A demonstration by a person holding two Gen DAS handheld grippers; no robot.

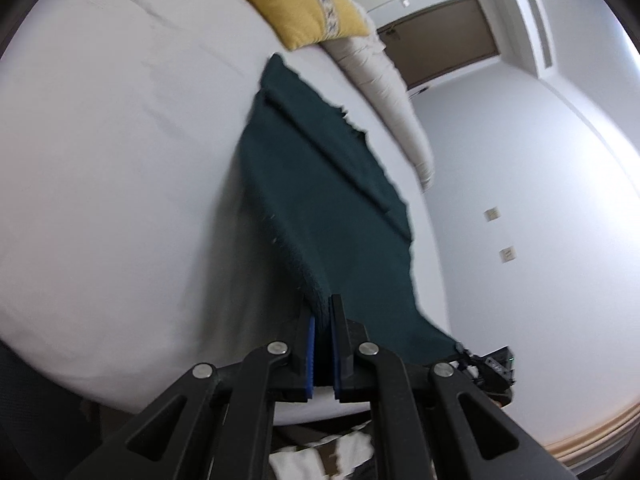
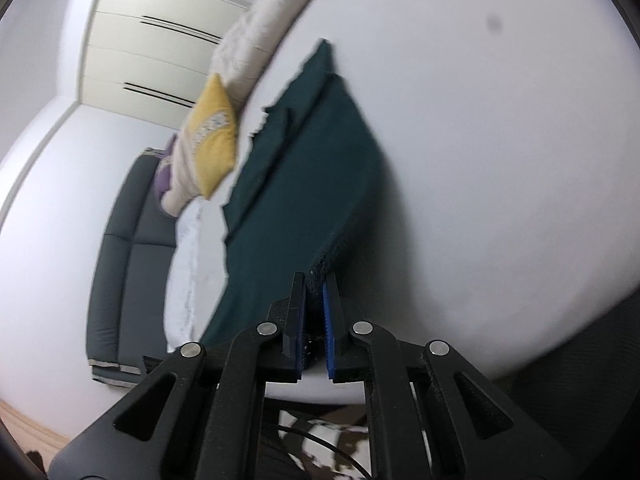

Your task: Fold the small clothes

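A dark teal knitted garment (image 1: 316, 184) is stretched out above the white bed (image 1: 120, 160), lifted by its near edge. My left gripper (image 1: 323, 312) is shut on one near corner of it. My right gripper (image 2: 316, 284) is shut on the other near corner of the garment (image 2: 304, 168). The cloth runs away from both grippers, with a fold line along its length and a frayed far edge. The other gripper's tip (image 1: 486, 364) shows at the garment's right corner in the left wrist view.
A yellow cushion (image 1: 292, 0) and a cream bolster (image 1: 384, 88) lie at the bed's far side; they also show in the right wrist view (image 2: 212, 136). A dark grey sofa (image 2: 124, 264) stands beyond the bed. White walls and cupboards (image 2: 160, 40) surround.
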